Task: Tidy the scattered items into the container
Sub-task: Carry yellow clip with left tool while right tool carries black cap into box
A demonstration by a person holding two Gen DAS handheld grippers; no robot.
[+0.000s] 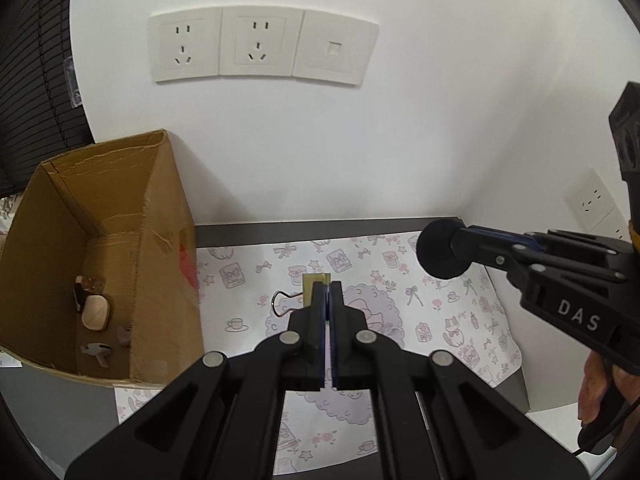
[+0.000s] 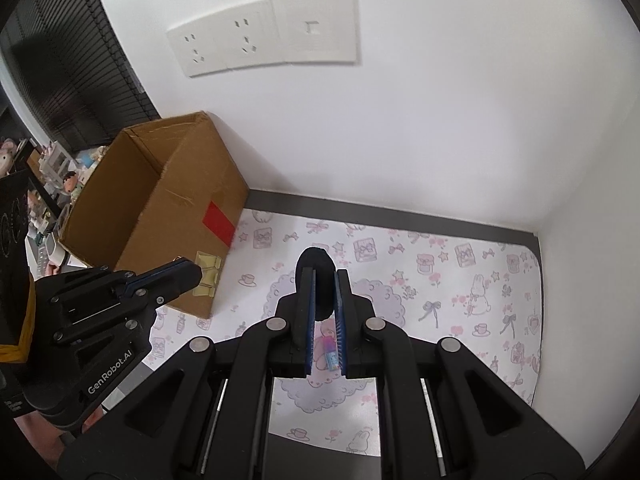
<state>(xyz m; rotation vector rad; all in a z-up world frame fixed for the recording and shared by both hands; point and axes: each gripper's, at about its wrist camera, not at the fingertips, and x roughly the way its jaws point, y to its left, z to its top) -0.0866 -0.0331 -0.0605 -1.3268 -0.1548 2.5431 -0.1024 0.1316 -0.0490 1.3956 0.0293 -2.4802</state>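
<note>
Nearest the left wrist lens, left gripper (image 1: 327, 286) pinched fully together on a yellowish binder clip (image 1: 314, 286), wire handle looping out toward 9 o'clock; same clip seen from the right wrist view as a pale yellow clip (image 2: 209, 274) clamped at the fingertips, hanging just in front of the box's near corner. Right gripper (image 2: 324, 276) nearly closed, squeezing a black round foam puff (image 2: 318, 276) between blue-lined fingers (image 2: 311, 312); from the left wrist view, same puff (image 1: 440, 250) at 3 o'clock, raised above the mat. Open cardboard box (image 1: 160, 216) at 9 o'clock in the left view, 10 o'clock in the right, standing on the counter against the white wall, red patch on its side. Inside on the box floor: a wooden-looking oblong piece (image 1: 96, 314), small pale bits beside it, too small to name. Small colourful tube (image 2: 330, 354) lying on the patterned mat (image 2: 460, 280), glimpsed between the right fingers. Wall sockets (image 1: 224, 46) at 12 o'clock
</note>
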